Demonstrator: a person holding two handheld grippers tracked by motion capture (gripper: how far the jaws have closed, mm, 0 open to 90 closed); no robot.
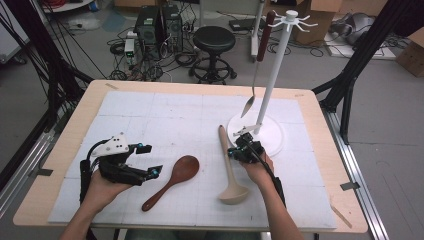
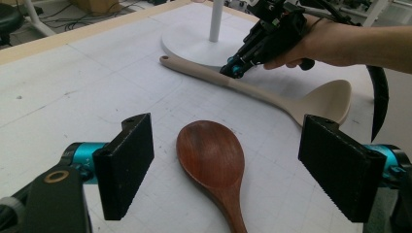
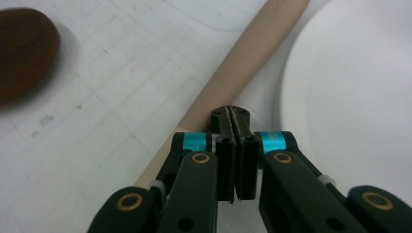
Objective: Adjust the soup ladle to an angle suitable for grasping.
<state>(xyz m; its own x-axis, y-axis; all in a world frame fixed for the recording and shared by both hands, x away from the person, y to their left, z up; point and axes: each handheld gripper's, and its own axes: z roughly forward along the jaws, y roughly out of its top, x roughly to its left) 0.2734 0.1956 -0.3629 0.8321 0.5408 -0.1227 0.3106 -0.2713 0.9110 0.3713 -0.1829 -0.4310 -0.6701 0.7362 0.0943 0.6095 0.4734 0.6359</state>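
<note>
High view: long beige plastic ladle (image 1: 229, 165) lies just left of the round white base of the utensil stand (image 1: 272, 135). Right gripper (image 1: 239, 152), jaws pressed together and empty, hovers at its handle. Left gripper (image 1: 150, 160), jaws wide, sits left of the dark brown wooden spoon (image 1: 172, 181).

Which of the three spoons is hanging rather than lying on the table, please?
The metal spoon with the dark red handle: it hangs from the white stand, while the brown wooden spoon and the beige ladle lie flat.
</note>
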